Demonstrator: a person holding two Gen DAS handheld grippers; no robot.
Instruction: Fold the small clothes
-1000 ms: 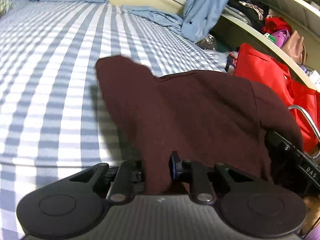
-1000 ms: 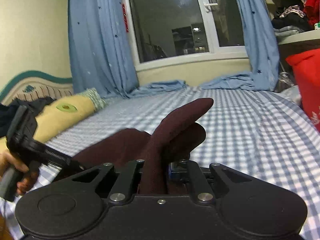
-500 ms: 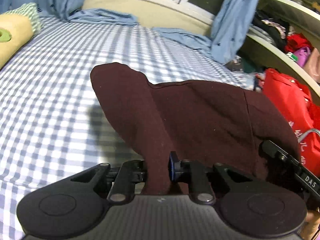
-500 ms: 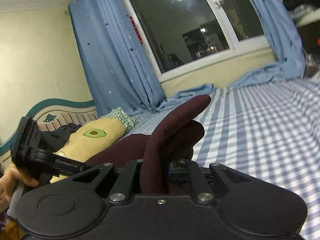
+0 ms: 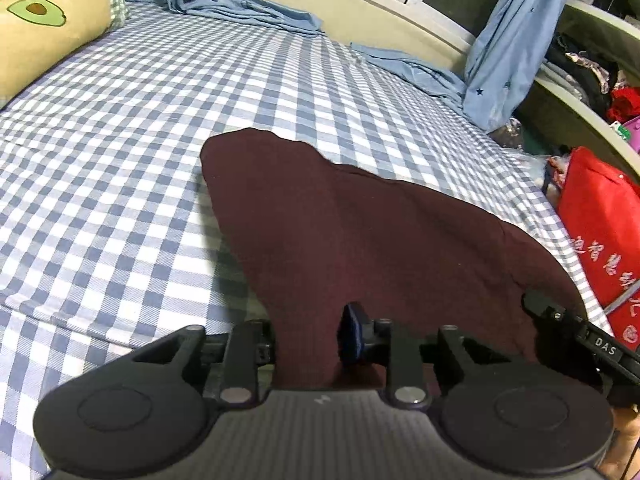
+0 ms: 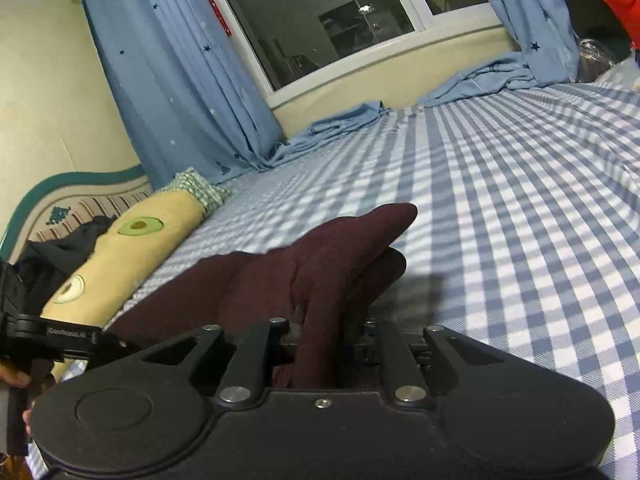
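Left wrist view: the left gripper (image 5: 308, 334), jaws just easing apart, had the maroon cloth (image 5: 360, 232) between them at bottom centre, draped over the bed (image 5: 120, 128).

Right wrist view: the right gripper (image 6: 320, 344), also loosening, held cloth (image 6: 320, 268) bunched, low centre. The fold looked unfinished.

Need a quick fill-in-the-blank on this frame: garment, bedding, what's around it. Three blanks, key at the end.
1. The dark maroon garment lies on a blue-and-white ____ bedsheet.
2. The yellow pillow at the head of the bed is printed with ____ motifs.
3. The bag beside the bed, bearing white characters, is ____ in colour.

Missing words: checked; avocado; red
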